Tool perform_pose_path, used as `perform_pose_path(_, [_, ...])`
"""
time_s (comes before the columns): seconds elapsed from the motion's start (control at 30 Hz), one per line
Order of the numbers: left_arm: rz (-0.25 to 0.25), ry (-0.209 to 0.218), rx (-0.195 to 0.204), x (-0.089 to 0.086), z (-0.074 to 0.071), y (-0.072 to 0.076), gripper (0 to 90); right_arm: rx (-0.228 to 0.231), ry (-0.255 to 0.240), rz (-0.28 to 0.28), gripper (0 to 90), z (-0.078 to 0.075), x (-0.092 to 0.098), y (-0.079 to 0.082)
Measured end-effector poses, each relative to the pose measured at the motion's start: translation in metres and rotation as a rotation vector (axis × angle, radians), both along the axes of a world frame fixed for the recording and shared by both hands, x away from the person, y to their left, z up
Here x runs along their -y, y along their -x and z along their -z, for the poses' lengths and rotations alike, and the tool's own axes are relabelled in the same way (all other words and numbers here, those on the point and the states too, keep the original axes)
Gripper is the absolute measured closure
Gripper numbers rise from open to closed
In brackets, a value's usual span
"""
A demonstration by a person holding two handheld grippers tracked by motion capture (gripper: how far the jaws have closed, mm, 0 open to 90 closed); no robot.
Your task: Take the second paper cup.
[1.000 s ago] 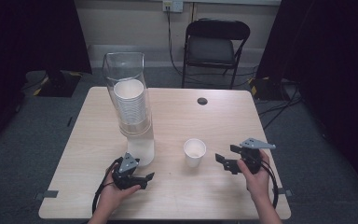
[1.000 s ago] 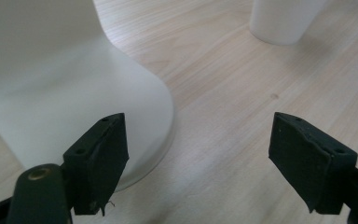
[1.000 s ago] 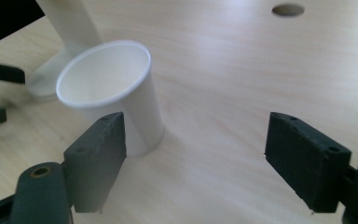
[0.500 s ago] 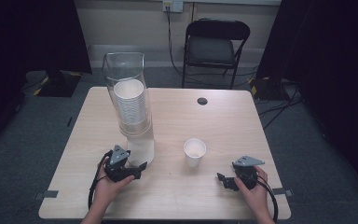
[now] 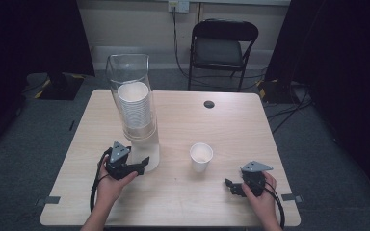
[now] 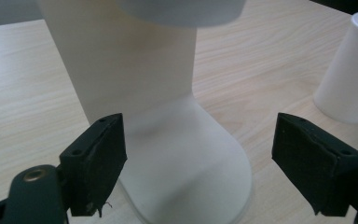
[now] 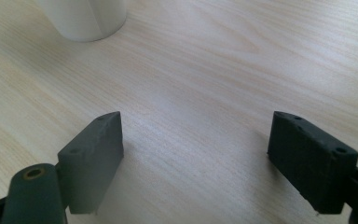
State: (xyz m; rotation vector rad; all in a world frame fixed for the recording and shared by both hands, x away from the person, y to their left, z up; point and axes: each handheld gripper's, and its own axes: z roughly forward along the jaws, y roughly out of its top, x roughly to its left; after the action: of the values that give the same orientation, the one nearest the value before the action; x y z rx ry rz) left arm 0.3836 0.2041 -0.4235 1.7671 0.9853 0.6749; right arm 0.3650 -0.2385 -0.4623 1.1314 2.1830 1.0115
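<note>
The cup dispenser (image 5: 136, 115) stands on the left half of the table (image 5: 183, 202), a tall clear tube with a stack of white paper cups (image 5: 135, 103) inside and a frosted, flaring base (image 6: 186, 163) at the bottom. It looks tall for its footprint, so I would expect it to tip if pushed high up; the plastic is likely smooth and a little slippery. The cups themselves should be very light and thin-walled, easy to crush, so the place to take one is at the exposed rim under the tube, with a gentle squeeze and a straight pull down.

The left gripper (image 5: 143, 164) sits right at that base, its jaws spread wide on either side of the frosted foot with nothing pinched; in the left gripper view the left pad (image 6: 100, 158) is just beside the plastic, and I cannot tell whether it touches. They have just been opening.

A single paper cup (image 5: 201, 157) stands upright near the table's middle, apart from the dispenser. The right gripper (image 5: 230, 186) rests low near the front right edge, jaws spread over bare wood, holding nothing.
</note>
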Motion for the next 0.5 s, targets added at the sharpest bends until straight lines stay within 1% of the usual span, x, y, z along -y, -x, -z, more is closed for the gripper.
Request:
perform_pose_path(0.07, [-0.007,0.012,0.009,0.000,-0.004,-0.001,17.5,0.000,0.000,0.000,17.7,0.000,0.000,0.000])
perform_pose_path(0.1, [-0.011,0.005,0.009,-0.001,-0.007,-0.001,17.6,0.000,0.000,0.000,17.7,0.000,0.000,0.000])
perform_pose_path(0.13, [-0.021,0.009,0.010,-0.001,-0.008,-0.001,17.5,0.000,0.000,0.000,17.7,0.000,0.000,0.000])
perform_pose_path(0.17, [-0.028,0.035,0.019,0.000,-0.009,-0.001,17.4,0.000,0.000,0.000,17.7,0.000,0.000,0.000])
perform_pose_path(0.2, [-0.028,0.049,0.028,-0.001,-0.009,-0.002,17.8,0.000,0.000,0.000,17.7,0.000,0.000,0.000])
perform_pose_path(0.23, [-0.036,0.078,0.033,-0.001,-0.010,-0.002,17.9,0.000,0.000,0.000,17.7,0.000,0.000,0.000])
perform_pose_path(0.33, [-0.048,0.070,0.042,-0.002,-0.013,-0.004,17.8,0.000,0.000,0.000,17.7,0.000,0.000,0.000])
perform_pose_path(0.37, [-0.040,0.066,0.047,-0.001,-0.014,-0.005,17.9,0.000,-0.001,0.000,17.7,0.000,0.000,0.000])
perform_pose_path(0.43, [-0.044,0.052,0.051,0.000,-0.017,-0.005,17.9,0.000,0.000,0.000,17.7,0.000,0.000,0.000])
perform_pose_path(0.5, [-0.035,0.034,0.053,0.001,-0.021,-0.006,17.9,0.000,0.000,0.000,17.7,0.000,0.000,0.000])
